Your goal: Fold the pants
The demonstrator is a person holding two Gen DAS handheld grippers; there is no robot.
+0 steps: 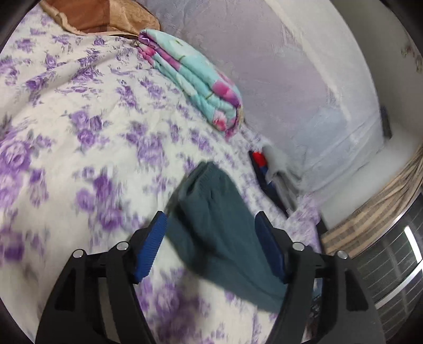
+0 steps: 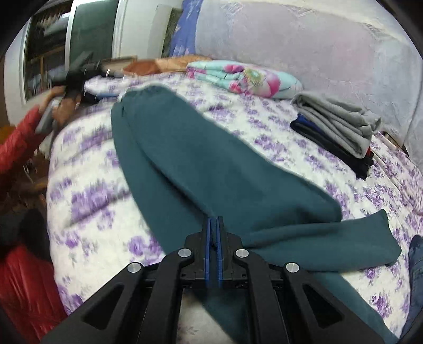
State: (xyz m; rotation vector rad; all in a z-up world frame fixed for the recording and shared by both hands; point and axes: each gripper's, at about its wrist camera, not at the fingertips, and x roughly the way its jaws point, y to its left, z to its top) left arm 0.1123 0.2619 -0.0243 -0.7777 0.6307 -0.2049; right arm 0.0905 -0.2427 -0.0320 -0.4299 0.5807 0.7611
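Dark teal pants [image 2: 201,158] lie stretched across a bed with a purple floral cover [image 2: 87,198]. My right gripper [image 2: 213,225] is shut on the teal fabric near its wide end, where part of the cloth folds over to the right. In the left wrist view my left gripper [image 1: 211,219] is open, its blue pads either side of the narrow end of the pants [image 1: 219,225], above the cloth. The left gripper also shows far left in the right wrist view [image 2: 79,71], held by a hand in a red sleeve.
A folded turquoise and pink blanket [image 2: 243,76] lies at the back of the bed. A stack of folded grey and dark clothes [image 2: 341,127] sits at the right. A pale lilac covered headboard [image 2: 304,39] stands behind. A brown pillow [image 1: 100,16] lies at the far corner.
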